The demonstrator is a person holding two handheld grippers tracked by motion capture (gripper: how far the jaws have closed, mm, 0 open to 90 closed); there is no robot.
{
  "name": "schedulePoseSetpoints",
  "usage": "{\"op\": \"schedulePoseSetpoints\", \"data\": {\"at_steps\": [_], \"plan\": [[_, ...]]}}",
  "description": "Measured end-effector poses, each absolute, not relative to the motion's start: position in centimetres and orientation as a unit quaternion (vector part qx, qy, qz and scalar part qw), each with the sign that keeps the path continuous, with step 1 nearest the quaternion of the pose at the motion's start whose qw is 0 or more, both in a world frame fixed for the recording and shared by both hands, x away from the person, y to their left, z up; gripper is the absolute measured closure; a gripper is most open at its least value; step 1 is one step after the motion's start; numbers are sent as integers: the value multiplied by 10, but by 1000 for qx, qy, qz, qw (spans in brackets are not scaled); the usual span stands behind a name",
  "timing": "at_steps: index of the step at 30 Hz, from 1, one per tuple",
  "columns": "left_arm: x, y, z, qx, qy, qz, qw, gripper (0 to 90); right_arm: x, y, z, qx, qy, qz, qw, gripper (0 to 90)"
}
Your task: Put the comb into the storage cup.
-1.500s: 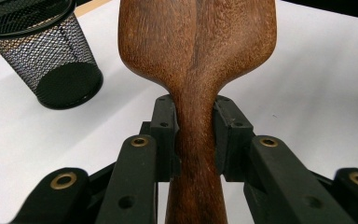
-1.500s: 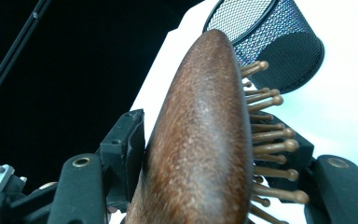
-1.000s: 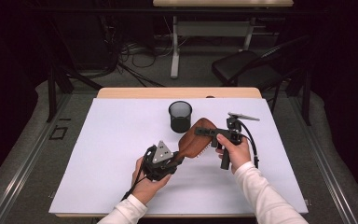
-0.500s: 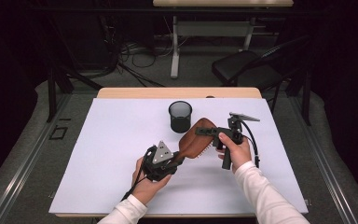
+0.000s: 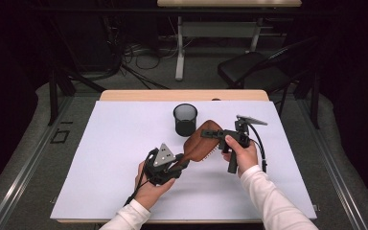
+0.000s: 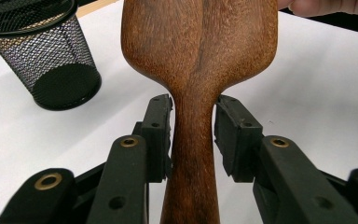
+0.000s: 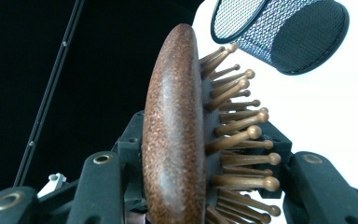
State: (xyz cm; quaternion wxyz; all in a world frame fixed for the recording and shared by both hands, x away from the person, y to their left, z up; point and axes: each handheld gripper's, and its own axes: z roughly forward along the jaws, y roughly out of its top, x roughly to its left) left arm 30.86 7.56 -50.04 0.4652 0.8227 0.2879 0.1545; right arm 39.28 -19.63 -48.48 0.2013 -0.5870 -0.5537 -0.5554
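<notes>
A brown wooden hairbrush (image 5: pixel 202 143) is held above the white table between both grippers. My left gripper (image 5: pixel 184 163) has its jaws around the narrow handle (image 6: pixel 193 154). They have just been opening, and a thin gap shows beside the right-hand pad (image 6: pixel 230 135), so the pads do not press on it. My right gripper (image 5: pixel 210 133) is shut on the brush head (image 7: pixel 172 130). Its jaws have just closed tighter, one on the smooth back and the other against the wooden pins (image 7: pixel 242 135).
A black mesh cup (image 5: pixel 185 120) stands upright on the white table cover (image 5: pixel 100 167) just behind the brush, and it is close to the head in the right gripper view (image 7: pixel 284 32). Beyond the table's far edge are a dark chair (image 5: pixel 254 67) and cables.
</notes>
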Motion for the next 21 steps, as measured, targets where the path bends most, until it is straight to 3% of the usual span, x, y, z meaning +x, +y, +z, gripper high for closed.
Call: {"op": "schedulePoseSetpoints", "data": {"at_steps": [11,21], "plan": [[309,76,-501,819,291,150,471,601,394,-200,-484,-589,-550,-556,202,487],[311,81,-498,809,300,139,486,486,395,-202,-486,-596,-538,-566,189,487]]}}
